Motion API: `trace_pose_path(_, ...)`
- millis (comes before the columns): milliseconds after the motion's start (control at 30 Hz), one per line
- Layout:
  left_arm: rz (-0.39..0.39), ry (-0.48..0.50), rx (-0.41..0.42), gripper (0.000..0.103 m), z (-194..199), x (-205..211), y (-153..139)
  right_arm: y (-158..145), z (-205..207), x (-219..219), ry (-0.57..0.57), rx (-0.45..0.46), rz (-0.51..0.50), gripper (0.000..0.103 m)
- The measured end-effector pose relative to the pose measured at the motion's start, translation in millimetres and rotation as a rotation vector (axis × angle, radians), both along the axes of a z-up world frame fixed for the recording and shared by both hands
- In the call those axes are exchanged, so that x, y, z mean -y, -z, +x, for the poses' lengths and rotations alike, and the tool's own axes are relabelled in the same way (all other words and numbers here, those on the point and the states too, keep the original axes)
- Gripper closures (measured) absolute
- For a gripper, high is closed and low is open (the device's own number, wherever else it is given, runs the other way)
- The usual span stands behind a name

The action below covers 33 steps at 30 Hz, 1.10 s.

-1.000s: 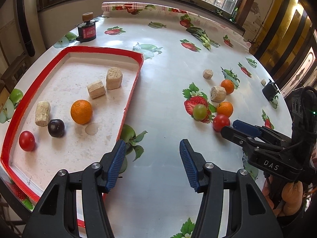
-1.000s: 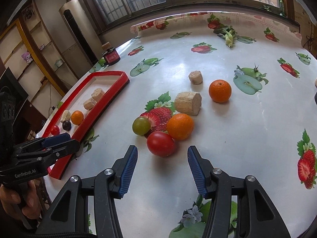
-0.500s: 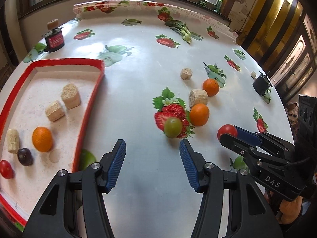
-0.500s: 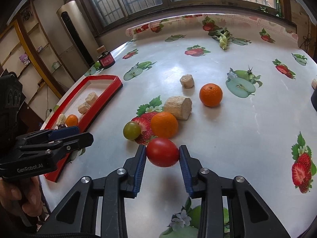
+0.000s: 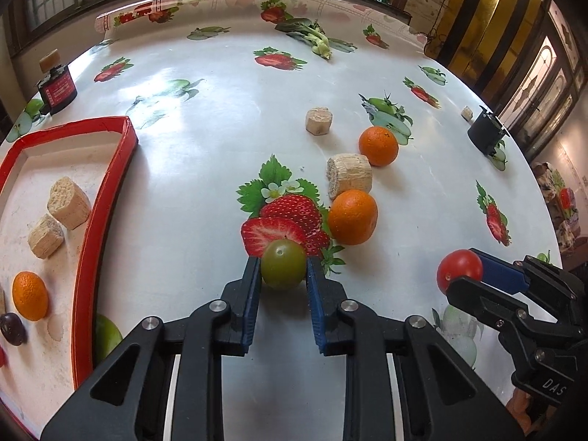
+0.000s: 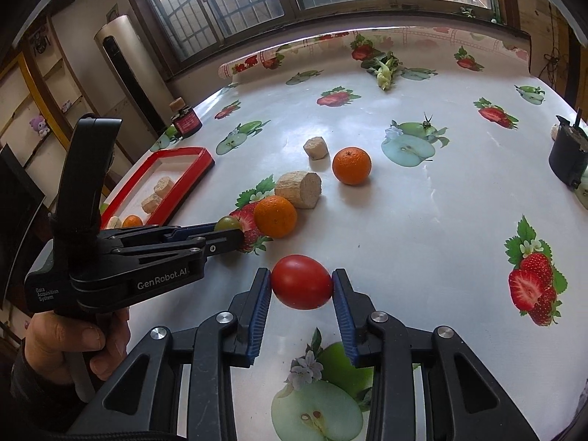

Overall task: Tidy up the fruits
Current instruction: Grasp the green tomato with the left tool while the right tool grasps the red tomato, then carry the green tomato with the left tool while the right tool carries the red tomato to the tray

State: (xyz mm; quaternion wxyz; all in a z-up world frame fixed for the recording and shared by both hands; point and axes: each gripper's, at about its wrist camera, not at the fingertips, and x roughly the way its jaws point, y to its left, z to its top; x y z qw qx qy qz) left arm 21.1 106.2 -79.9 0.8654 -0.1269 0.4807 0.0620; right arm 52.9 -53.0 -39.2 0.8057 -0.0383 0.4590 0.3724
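Table point(image 5: 220, 139) first: round, glossy white oilcloth printed with strawberries and apples, far edge under the windows, right edge curving off toward yellow doors. Wide bare stretch between the tray and the fruit cluster, more open surface on the far half.

Shallow red-rimmed cardboard tray point(image 5: 106, 198) at the table's left edge, holding two beige fibrous cylinder chunks point(image 5: 68, 198), a small orange mandarin point(image 5: 30, 296) and a dark plum point(image 5: 13, 329); its right wall stands well apart from the loose fruit.

Left gripper point(image 5: 283, 266): blue-padded fingers clenched on a small round green tomato point(image 5: 283, 264), which sits on the printed strawberry at table centre. Right gripper point(image 6: 302, 283): fingers clamped on a glossy red tomato point(image 6: 302, 282); whether it touches the table cannot be told. The two grippers are near each other, left one reaching in from the side in the right wrist view.

Loose on the table: orange mandarin point(image 5: 352, 217) just beside the green tomato, touching a fat beige cylinder chunk point(image 5: 349, 178); second mandarin point(image 5: 378, 146) beyond it; smaller beige chunk point(image 5: 318, 120) farther back. Black jar with red label and cork point(image 5: 57, 86) near the far left edge, black cup point(image 5: 485, 134) near the right edge.
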Motion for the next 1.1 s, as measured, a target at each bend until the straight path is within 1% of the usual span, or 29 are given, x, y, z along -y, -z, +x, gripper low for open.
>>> trace_pose_path(200, -0.006, -0.021, 0.022, 0.082, -17.5, -4.3, -8.4, -2.0, -4.6, -6.6, -0.015, 0.001, 0.007, 0.068)
trace_pose_path(433, 0.007, -0.057, 0.044, 0.081, -38.3, -12.7, -19.1, -3.5, -14.2, -22.0, -0.05, 0.003, 0.012, 0.068)
trace_pose_path(633, -0.002, -0.09, 0.059, 0.081, -55.4, -23.8, -25.3, -7.9, -22.2, -36.5, -0.083, 0.013, 0.016, 0.068)
trace_pose_path(1100, 0.014, -0.169, 0.067, 0.081, -90.5, -53.3, -33.7, -15.0, -40.9, -74.8, -0.169, 0.025, 0.013, 0.068)
